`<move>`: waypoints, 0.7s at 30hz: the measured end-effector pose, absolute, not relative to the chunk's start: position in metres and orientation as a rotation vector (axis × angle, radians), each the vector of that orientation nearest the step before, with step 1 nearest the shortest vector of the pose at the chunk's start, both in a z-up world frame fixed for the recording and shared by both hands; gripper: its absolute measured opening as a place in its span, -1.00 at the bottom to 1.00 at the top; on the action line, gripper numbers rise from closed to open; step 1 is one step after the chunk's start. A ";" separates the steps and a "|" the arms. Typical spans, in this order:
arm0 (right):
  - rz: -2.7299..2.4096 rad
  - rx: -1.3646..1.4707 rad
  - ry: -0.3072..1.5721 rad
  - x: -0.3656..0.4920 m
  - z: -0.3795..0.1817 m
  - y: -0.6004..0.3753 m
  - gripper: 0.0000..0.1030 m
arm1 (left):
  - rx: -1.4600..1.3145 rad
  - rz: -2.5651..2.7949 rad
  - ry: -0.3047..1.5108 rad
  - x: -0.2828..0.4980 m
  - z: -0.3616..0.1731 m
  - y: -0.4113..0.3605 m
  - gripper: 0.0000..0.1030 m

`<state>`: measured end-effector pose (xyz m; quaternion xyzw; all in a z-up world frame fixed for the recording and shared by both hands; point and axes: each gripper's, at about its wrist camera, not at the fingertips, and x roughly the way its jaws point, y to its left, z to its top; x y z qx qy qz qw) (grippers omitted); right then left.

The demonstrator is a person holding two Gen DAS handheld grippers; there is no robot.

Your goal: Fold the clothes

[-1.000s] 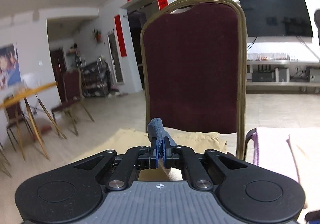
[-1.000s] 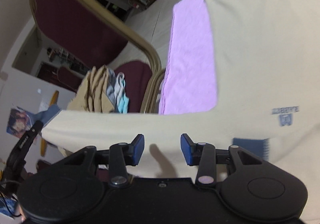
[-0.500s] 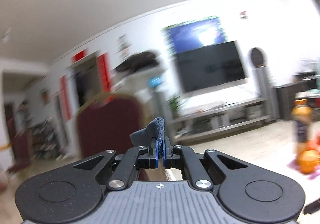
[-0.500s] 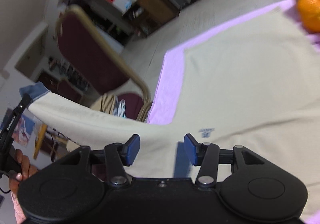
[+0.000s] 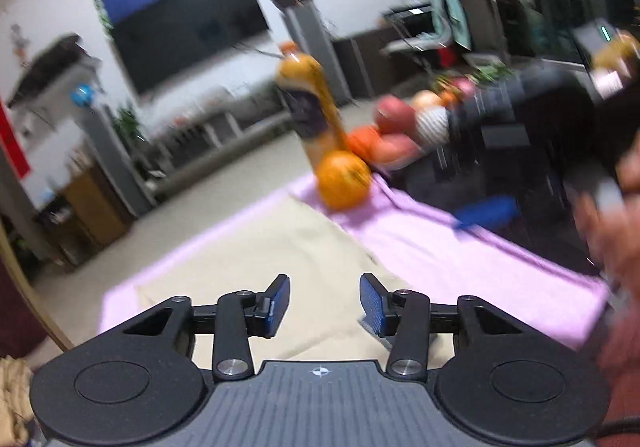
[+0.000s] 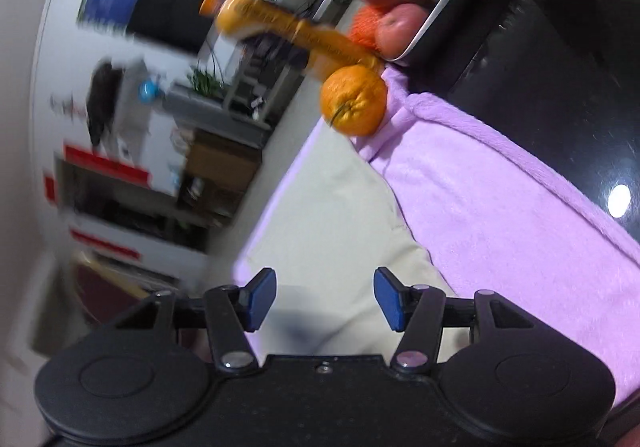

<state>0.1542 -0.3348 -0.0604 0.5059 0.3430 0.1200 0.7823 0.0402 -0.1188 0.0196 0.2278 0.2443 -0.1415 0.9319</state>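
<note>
Left gripper (image 5: 323, 305) jaws spread wide, empty, over the cream garment (image 5: 280, 263) lying flat on the purple cloth (image 5: 460, 247). Right gripper (image 6: 325, 299) likewise wide apart, holding nothing, above the same garment. A second ago the left pinched a blue cuff; now released. Orange (image 6: 354, 100) sits at the cloth's far edge.

Both wrist views low over the cream garment (image 5: 256, 259), sharing the orange (image 6: 354, 100) ahead
</note>
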 end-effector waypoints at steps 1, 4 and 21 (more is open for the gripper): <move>0.255 1.068 0.731 0.153 -0.058 -0.334 0.05 | 0.466 -0.296 0.502 0.038 0.016 -0.107 0.00; 0.232 0.979 0.755 0.154 -0.056 -0.329 0.06 | 0.440 -0.274 0.521 0.039 0.009 -0.058 0.11; 0.036 0.394 1.028 0.180 -0.098 -0.233 -0.36 | 0.225 0.215 1.029 0.105 -0.088 0.107 -0.22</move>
